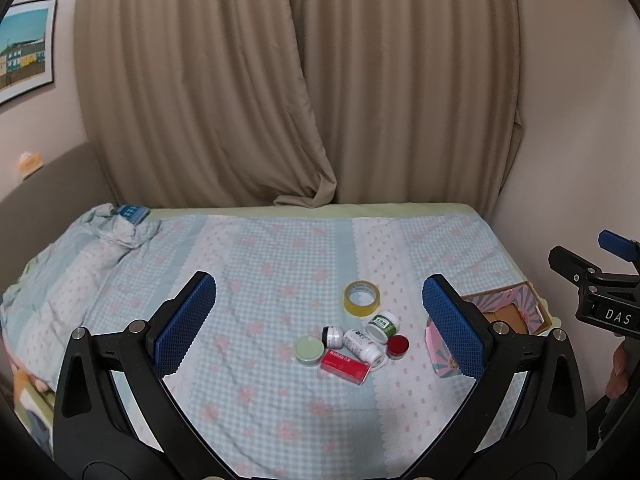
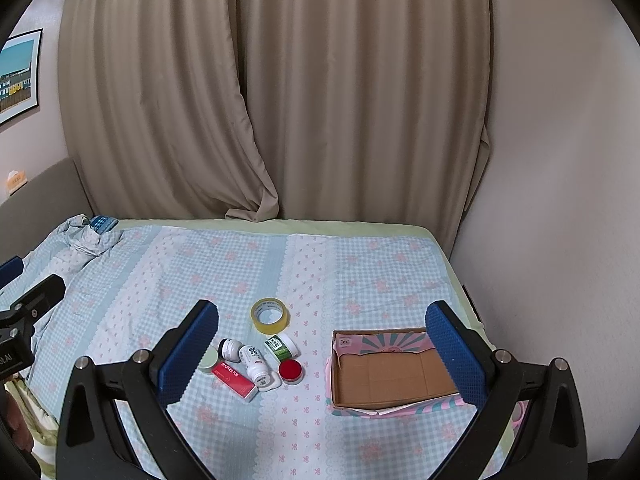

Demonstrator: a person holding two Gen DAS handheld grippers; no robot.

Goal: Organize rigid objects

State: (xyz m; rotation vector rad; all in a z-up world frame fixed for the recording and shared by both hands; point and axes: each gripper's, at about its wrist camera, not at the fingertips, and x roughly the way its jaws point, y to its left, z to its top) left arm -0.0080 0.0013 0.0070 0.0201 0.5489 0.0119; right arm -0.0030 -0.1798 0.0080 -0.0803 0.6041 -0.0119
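Observation:
A small pile lies on the bed: a yellow tape roll (image 1: 361, 297) (image 2: 270, 315), a green-labelled jar (image 1: 383, 324) (image 2: 281, 346), a white pill bottle (image 1: 363, 344) (image 2: 255, 363), a black-capped white jar (image 1: 333, 336) (image 2: 230, 348), a red tin (image 1: 397, 346) (image 2: 291, 371), a pale green tin (image 1: 309, 350) (image 2: 209, 360) and a red box (image 1: 345, 366) (image 2: 235, 377). An open cardboard box (image 2: 392, 372) (image 1: 508, 312) sits to their right. My left gripper (image 1: 320, 324) and my right gripper (image 2: 322, 352) are open and empty, above the bed.
The bed has a blue checked cover (image 2: 360, 272), bunched into a heap at the far left (image 1: 92, 248). Beige curtains (image 1: 280, 100) hang behind the bed. A wall (image 2: 560, 200) runs along its right side. A framed picture (image 1: 24, 48) hangs at the left.

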